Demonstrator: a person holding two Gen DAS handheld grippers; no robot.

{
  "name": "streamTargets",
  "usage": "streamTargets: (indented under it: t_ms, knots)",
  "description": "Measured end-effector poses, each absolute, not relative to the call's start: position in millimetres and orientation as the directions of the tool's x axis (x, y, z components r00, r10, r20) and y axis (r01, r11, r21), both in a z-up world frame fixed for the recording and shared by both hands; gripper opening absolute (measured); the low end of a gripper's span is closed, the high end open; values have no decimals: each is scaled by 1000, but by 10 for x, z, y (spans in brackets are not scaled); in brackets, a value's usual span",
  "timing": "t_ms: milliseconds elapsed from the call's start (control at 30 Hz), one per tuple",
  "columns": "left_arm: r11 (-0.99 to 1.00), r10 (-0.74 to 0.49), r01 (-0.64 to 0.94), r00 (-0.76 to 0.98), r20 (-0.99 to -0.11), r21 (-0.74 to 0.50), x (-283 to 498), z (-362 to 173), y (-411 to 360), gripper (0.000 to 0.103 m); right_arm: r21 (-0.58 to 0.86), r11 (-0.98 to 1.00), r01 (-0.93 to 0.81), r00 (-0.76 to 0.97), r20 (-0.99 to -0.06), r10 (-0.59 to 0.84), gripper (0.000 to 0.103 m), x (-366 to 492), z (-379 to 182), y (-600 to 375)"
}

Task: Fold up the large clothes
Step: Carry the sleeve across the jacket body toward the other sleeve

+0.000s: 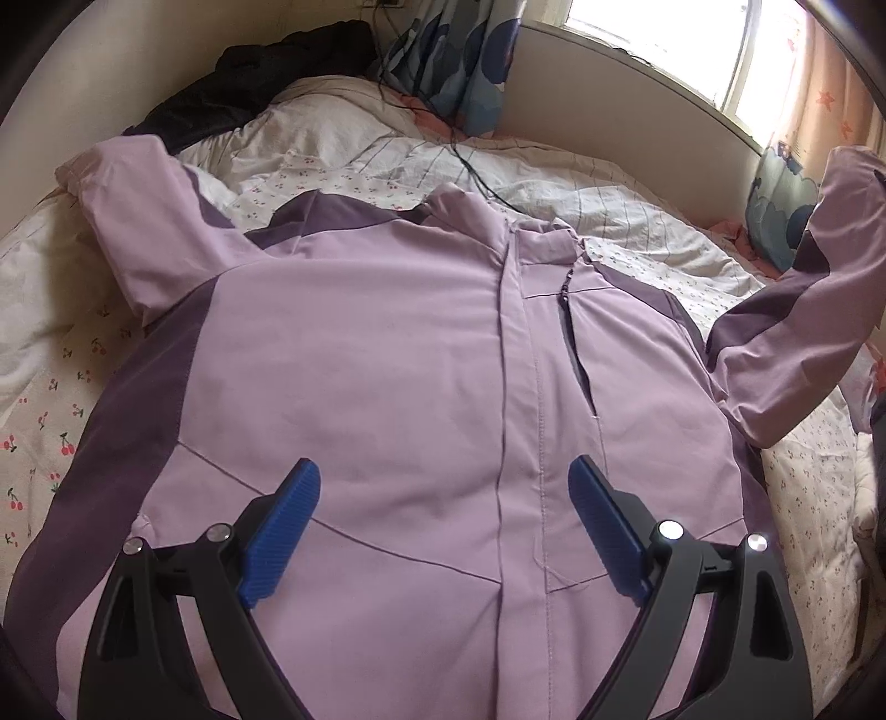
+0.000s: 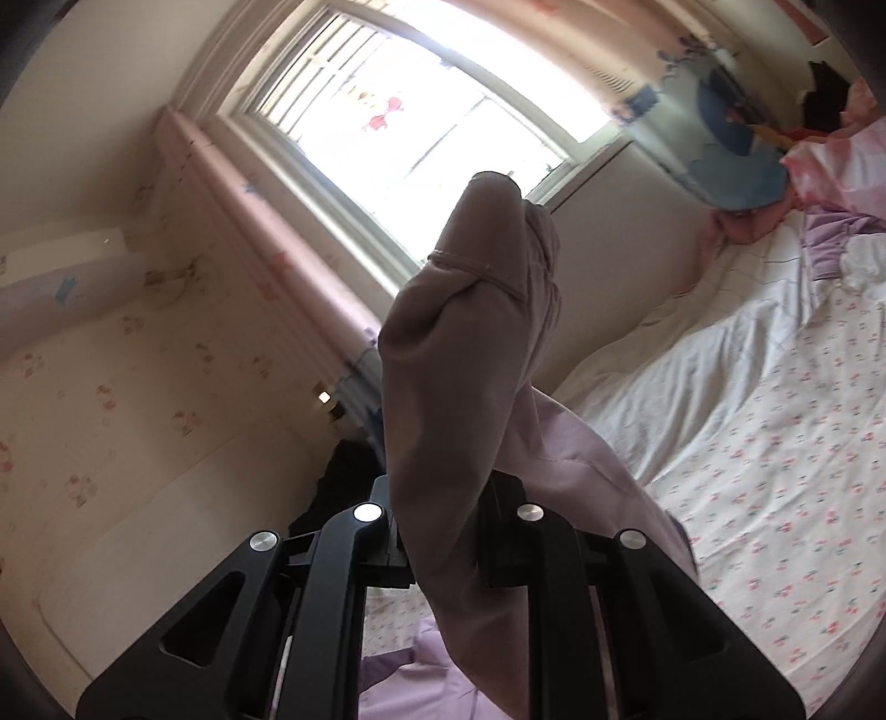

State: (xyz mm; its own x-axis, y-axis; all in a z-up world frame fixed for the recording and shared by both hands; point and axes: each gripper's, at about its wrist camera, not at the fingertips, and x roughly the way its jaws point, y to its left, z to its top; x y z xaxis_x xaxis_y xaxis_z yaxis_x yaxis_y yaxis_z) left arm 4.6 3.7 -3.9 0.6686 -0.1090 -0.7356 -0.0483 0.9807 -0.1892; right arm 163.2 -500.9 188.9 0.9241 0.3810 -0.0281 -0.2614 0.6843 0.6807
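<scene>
L gripper (image 1: 443, 493) tilts down over the lilac jacket (image 1: 387, 343), blue pads (image 1: 288, 526) spread wide w/ nothing between them, hovering above the lower front near the zip placket; can't tell if pads touch the cloth. Jacket lies front-up on the floral bedspread (image 1: 50, 399), collar toward the window (image 1: 664, 33), one sleeve bent on the left, the other sleeve (image 1: 803, 310) lifted off the bed at right edge. R gripper (image 2: 437, 526) points about level toward the window, rolled so the room looks tilted; jaws clamped tight on that sleeve's cuff end (image 2: 470, 343), which sticks up past the fingers and hides their tips. No brand, label or readable writing anywhere. Dark garment (image 1: 266, 77) by the wall is in shadow, type unclear; jacket hem cut off at bottom of L view; window blown out.
</scene>
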Motion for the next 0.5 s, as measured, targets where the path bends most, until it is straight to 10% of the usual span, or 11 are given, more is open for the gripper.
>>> streamTargets:
  t_ms: [500]
  knots:
    - [944,10,-259,643,-766,-205,143,77,725,87,635,643,-428,794,-76,603,15,1786,1600,-3111]
